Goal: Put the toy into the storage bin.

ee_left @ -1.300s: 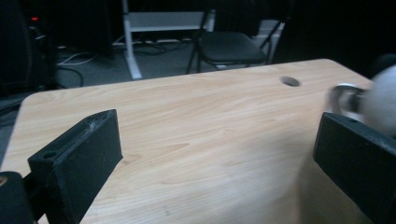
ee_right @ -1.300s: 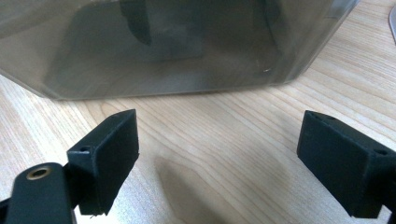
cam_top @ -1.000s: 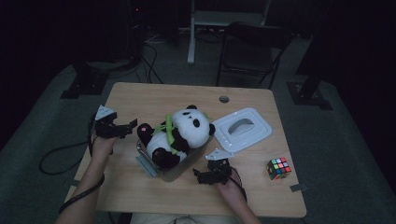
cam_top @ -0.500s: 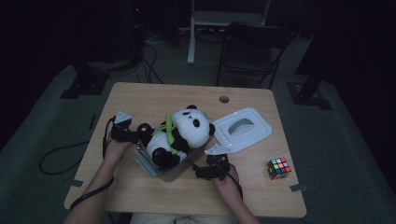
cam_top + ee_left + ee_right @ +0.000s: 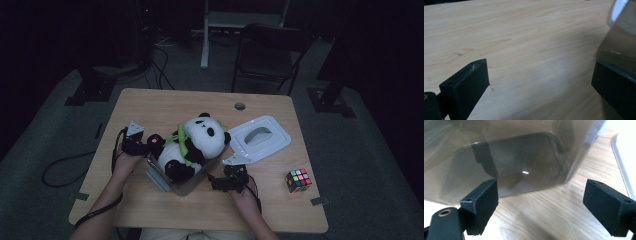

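A black-and-white panda plush (image 5: 195, 142) with a green ribbon lies in a clear plastic box (image 5: 175, 182) at the middle of the table. My left gripper (image 5: 141, 146) sits against the box's left side, beside the panda's paw. Its jaws stand open over bare wood in the left gripper view (image 5: 540, 68), with the box's clear wall (image 5: 621, 37) by the right jaw. My right gripper (image 5: 220, 183) is at the box's right front corner. In the right gripper view its jaws (image 5: 541, 187) are open, and they face the box wall (image 5: 511, 157) with nothing between them.
A white lid (image 5: 260, 137) lies to the right of the box, and its edge (image 5: 626, 157) runs close to my right jaw. A colour cube (image 5: 298, 180) sits near the table's right front. A dark chair (image 5: 270, 55) stands behind the wooden table (image 5: 165, 107).
My left gripper has moved right, from the table's left edge up to the box's side. The right gripper has shifted slightly left toward the box corner.
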### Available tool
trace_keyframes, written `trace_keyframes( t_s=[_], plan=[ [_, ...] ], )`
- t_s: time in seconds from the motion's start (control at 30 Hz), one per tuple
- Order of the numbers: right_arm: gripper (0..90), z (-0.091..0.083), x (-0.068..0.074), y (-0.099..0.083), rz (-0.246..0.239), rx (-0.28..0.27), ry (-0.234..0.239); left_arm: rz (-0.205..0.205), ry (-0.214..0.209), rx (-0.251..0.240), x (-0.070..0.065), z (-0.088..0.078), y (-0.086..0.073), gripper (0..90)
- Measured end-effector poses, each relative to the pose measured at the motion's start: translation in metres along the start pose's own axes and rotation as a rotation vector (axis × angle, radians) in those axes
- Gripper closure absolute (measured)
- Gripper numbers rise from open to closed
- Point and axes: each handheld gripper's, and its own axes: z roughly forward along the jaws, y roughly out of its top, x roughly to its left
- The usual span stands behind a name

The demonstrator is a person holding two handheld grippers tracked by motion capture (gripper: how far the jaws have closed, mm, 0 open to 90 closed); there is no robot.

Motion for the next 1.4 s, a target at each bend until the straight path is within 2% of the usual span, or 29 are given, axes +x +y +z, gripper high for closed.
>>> trace_keyframes(
  t_s=[0.1, 0.33, 0.47, 0.67, 0.73, 0.8, 0.93, 1.13, 1.3, 1.4],
  plan=[
    [12.6, -0.002, -0.004, -0.001, 0.011, -0.002, -0.004, -0.009, -0.027, 0.019, -0.006, -0.001, -0.003, 2.0],
    [14.0, -0.008, -0.013, -0.005, 0.034, -0.018, -0.009, 0.014, -0.050, 0.015, -0.021, -0.006, -0.007, 2.0],
    [13.9, -0.012, -0.018, -0.005, 0.026, -0.012, -0.018, 0.025, -0.071, 0.015, -0.033, -0.009, -0.009, 2.0],
    [14.6, -0.018, -0.026, -0.006, 0.018, -0.006, -0.031, 0.071, -0.097, 0.021, -0.049, -0.015, -0.009, 2.0],
    [16.6, -0.020, -0.030, -0.006, 0.021, -0.008, -0.026, 0.074, -0.112, 0.023, -0.055, -0.016, -0.009, 2.0],
    [16.6, -0.022, -0.033, -0.006, 0.013, -0.008, -0.032, 0.092, -0.099, 0.025, -0.061, -0.017, -0.009, 2.0],
    [16.9, -0.027, -0.039, -0.005, 0.021, -0.024, -0.017, 0.107, -0.091, 0.024, -0.068, -0.019, -0.007, 2.0],
    [18.9, -0.034, -0.049, -0.001, 0.018, -0.040, 0.018, 0.111, -0.114, 0.040, -0.075, -0.019, -0.008, 2.0],
    [19.1, -0.037, -0.055, 0.003, 0.002, -0.035, 0.027, 0.112, -0.127, 0.042, -0.081, -0.021, -0.009, 2.0],
    [19.2, -0.039, -0.060, 0.002, 0.019, -0.034, 0.037, 0.116, -0.148, 0.047, -0.085, -0.021, -0.010, 2.0]
  ],
)
